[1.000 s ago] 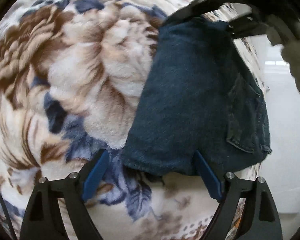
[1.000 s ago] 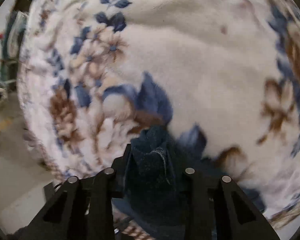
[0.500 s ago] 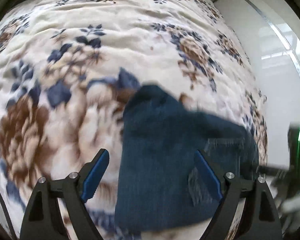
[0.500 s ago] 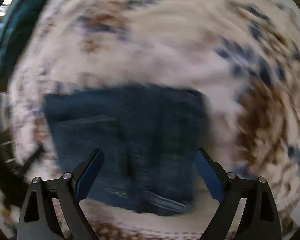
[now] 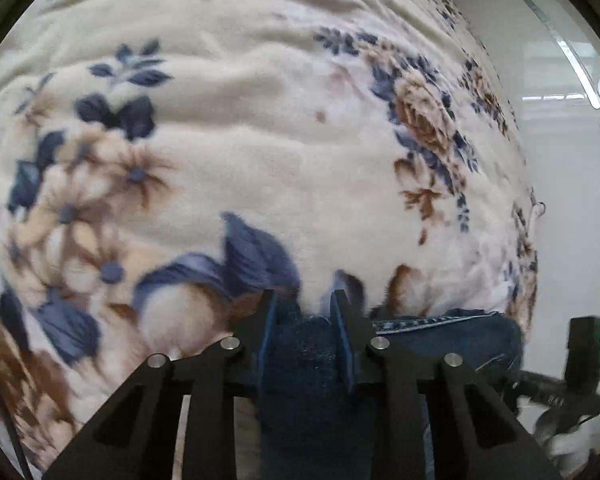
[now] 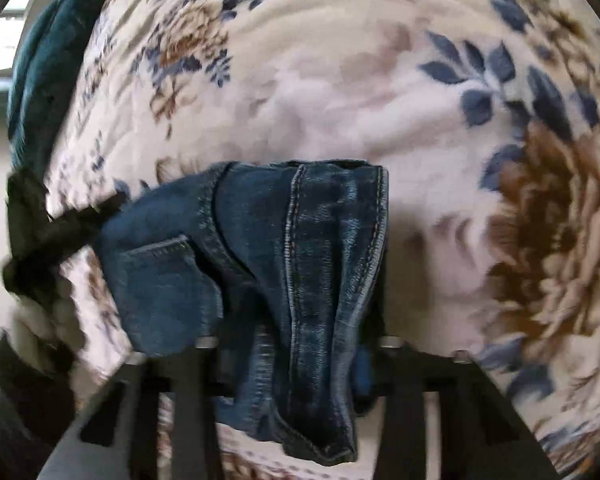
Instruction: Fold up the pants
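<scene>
A pair of dark blue denim pants (image 6: 260, 264) is seen lying bunched on a cream fleece blanket (image 5: 260, 152) printed with blue and brown flowers, gripped at both ends by two hand-held grippers. In the left wrist view, the left gripper (image 5: 305, 304) is shown with its jaws closing and a thick fold of the denim wedged between the blue pads (image 5: 265, 336), which are pressed against the cloth on either side. In the right wrist view, the right gripper (image 6: 292, 344) is largely covered by the fabric; its jaws are closing too, with a seamed edge of the pants caught between them and draped forward over the fingers. A back pocket (image 6: 160, 276) is visible on the left part of the garment in that view, and nothing can be made out inside it. The other gripper appears blurred at the left edge, touching the denim. A dark teal cloth (image 6: 44, 92) is seen beyond the blanket's upper left edge. No container is shown holding the pants; they rest directly on the blanket
</scene>
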`<action>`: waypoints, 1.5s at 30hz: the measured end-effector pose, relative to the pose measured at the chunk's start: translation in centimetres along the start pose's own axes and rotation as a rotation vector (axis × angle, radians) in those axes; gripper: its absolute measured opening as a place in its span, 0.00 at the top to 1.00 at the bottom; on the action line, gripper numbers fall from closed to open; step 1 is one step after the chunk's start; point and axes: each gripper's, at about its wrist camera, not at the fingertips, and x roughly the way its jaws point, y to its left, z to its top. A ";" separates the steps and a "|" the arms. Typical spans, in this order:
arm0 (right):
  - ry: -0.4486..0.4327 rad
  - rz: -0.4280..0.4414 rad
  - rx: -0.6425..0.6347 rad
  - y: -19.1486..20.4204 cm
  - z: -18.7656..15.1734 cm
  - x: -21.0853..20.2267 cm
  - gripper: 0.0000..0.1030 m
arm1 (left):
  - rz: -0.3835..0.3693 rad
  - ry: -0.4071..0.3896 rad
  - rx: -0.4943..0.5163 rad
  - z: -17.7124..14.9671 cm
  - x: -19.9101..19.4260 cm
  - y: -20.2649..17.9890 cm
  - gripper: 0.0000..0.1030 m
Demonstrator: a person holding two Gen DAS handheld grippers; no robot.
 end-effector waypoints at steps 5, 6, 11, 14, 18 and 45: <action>0.051 0.052 0.074 -2.5 0.0 0.8 0.77 | -0.114 -0.023 -0.236 0.0 -0.4 3.7 0.74; 0.059 0.047 0.036 -2.1 0.0 0.4 0.72 | -0.150 -0.036 -0.267 0.0 -1.0 3.9 0.72; -0.017 0.119 0.032 -1.4 1.7 -3.2 0.22 | -0.276 -0.071 -0.309 -0.5 -3.8 3.5 0.26; -0.005 0.159 0.078 -1.8 3.6 -2.2 0.21 | -0.320 0.031 -0.357 -0.5 -1.5 3.1 0.26; 0.023 0.203 0.146 -1.6 4.8 0.3 0.48 | -0.188 0.016 -0.295 0.1 -0.2 1.8 0.67; 0.053 0.316 -0.144 -3.9 -0.6 5.8 0.00 | -0.231 0.044 -0.022 -6.2 0.1 -1.2 0.12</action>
